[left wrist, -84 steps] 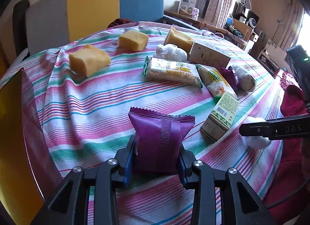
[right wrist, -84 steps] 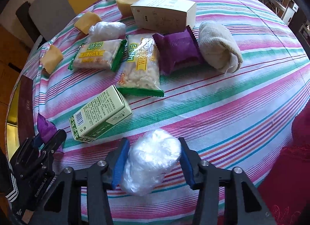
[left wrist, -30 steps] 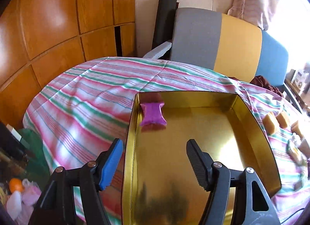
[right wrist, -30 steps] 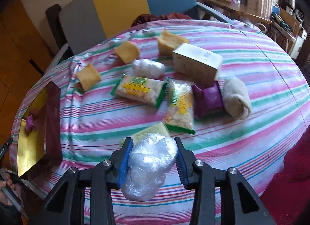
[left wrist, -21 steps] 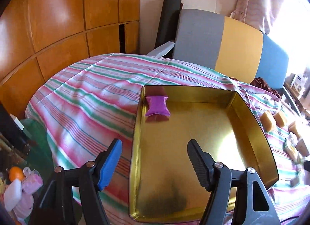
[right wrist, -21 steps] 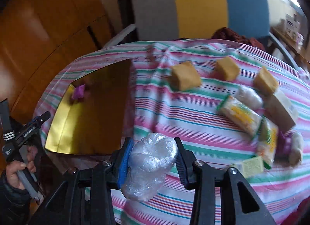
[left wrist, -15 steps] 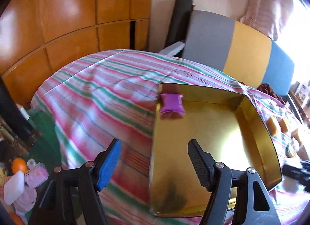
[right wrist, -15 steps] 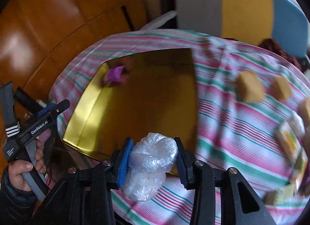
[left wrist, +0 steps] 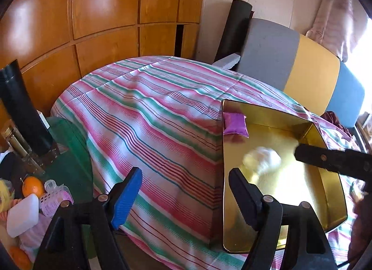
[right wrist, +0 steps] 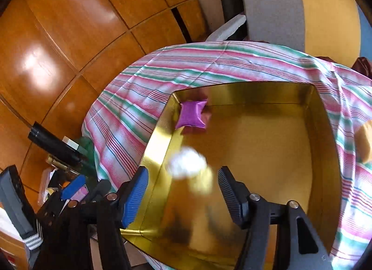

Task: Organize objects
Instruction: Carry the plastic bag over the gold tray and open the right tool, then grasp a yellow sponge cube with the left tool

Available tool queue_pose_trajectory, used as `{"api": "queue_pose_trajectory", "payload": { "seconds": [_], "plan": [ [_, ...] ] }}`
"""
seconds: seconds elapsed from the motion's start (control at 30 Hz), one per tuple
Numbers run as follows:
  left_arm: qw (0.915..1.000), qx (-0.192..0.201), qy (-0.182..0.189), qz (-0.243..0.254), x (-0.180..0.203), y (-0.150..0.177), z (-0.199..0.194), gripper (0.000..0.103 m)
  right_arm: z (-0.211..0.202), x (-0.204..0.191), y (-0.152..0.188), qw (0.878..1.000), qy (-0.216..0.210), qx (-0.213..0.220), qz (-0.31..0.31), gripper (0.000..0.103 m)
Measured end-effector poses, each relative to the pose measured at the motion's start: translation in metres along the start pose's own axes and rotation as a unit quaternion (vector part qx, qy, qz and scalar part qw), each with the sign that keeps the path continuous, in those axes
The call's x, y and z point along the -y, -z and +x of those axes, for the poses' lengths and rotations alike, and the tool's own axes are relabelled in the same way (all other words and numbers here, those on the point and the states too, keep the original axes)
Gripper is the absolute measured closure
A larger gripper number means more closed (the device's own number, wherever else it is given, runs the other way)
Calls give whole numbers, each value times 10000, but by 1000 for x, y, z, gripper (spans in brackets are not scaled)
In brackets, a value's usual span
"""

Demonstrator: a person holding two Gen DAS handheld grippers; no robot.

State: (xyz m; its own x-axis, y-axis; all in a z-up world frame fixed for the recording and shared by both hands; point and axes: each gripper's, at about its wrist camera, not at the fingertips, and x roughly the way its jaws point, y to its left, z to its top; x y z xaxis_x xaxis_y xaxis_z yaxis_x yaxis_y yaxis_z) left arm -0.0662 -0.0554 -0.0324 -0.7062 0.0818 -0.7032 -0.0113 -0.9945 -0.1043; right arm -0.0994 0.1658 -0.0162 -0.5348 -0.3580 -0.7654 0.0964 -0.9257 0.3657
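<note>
1. Plastic-wrapped white bundle (right wrist: 187, 164) is showing as a blur over the gold tray (right wrist: 323, 153), near its left wall, clear of both pads of our right tongs (right wrist: 182, 190).
2. We are opening the right tongs; the bundle is sitting ahead of the gap, not pressed by either pad.
3. We are opening the left tongs (left wrist: 184, 190) too, with nothing between them; they are hanging over the striped cloth of the worktop (left wrist: 151, 116), beside the tray's near left edge.
4. We are seeing the purple packet (right wrist: 191, 117) lying in the tray's far left corner, apart from the bundle.
5. In the left wrist view the bundle (left wrist: 261, 160) is appearing just off the tip of the right tongs' finger (left wrist: 330, 158).
6. We are looking past the worktop at wooden wall panels (left wrist: 104, 14) and a grey, yellow and blue chair back (left wrist: 302, 60).
</note>
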Motion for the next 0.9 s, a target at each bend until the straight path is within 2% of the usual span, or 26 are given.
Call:
{"api": "queue_pose_trajectory", "payload": {
  "seconds": [0.2, 0.47, 0.7, 0.9],
  "plan": [
    [10000, -30, 40, 36, 6, 0, -1, 26, -20, 14, 12, 9998, 84, 89, 144, 40],
    [9990, 55, 248, 358, 34, -3, -14, 26, -51, 31, 34, 9984, 429, 325, 158, 40],
    [9957, 7, 517, 772, 73, -4, -19, 25, -83, 64, 52, 9956, 626, 548, 425, 40],
    [9887, 30, 901, 1200, 119, -8, -25, 23, -123, 109, 69, 9882, 958, 835, 850, 40]
  ]
}}
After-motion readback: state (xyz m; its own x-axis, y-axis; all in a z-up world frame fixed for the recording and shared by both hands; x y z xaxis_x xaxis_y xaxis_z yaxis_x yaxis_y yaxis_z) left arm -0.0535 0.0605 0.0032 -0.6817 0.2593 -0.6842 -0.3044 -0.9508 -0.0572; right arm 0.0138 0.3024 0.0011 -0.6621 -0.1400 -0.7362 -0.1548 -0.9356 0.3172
